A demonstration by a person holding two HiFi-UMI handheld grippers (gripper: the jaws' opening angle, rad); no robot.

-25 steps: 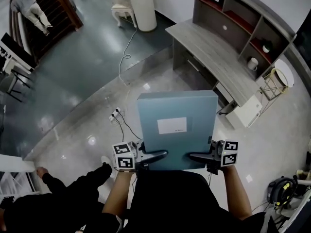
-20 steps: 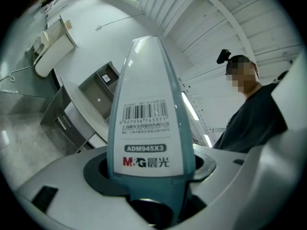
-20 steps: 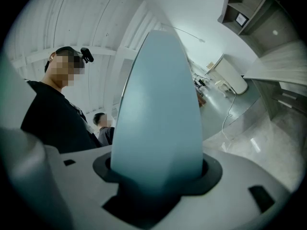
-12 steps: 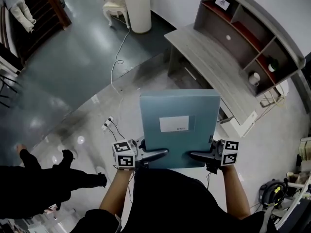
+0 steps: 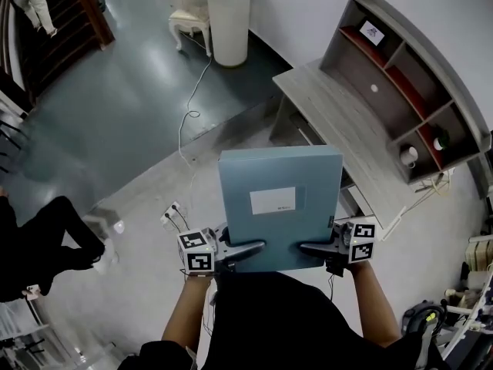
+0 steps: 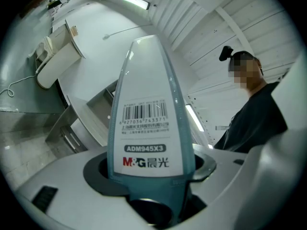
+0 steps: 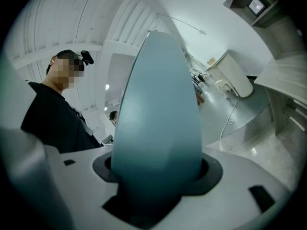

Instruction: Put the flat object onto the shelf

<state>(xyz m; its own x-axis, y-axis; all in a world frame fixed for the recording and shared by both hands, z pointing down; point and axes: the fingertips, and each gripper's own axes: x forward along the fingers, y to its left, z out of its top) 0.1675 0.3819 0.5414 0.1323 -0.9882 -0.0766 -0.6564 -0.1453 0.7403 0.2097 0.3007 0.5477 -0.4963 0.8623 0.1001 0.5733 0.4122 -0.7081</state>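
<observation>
A flat blue-grey box file [image 5: 279, 206] with a white label is held level in front of me, over the floor. My left gripper [image 5: 245, 247] is shut on its near left edge, my right gripper [image 5: 313, 247] on its near right edge. In the left gripper view the file's labelled spine [image 6: 146, 123] with a barcode rises out of the left gripper [image 6: 153, 190]. In the right gripper view the plain edge of the file [image 7: 158, 123] fills the right gripper [image 7: 153, 186]. The grey shelf unit [image 5: 400, 75] stands ahead at the upper right, behind a grey desk [image 5: 339, 122].
The shelf holds a framed picture [image 5: 372, 31], a white cup [image 5: 408, 156] and a dark item [image 5: 439, 139]. A white round table [image 5: 227, 14] and chair [image 5: 189, 21] stand at the back. A power strip [image 5: 173, 214] with cable lies on the floor. A person in black [image 5: 46, 237] is at the left.
The view has swung, so the desk and shelf now sit more squarely ahead at the right. The person in black has walked on at the left. Both grippers still hold the file.
</observation>
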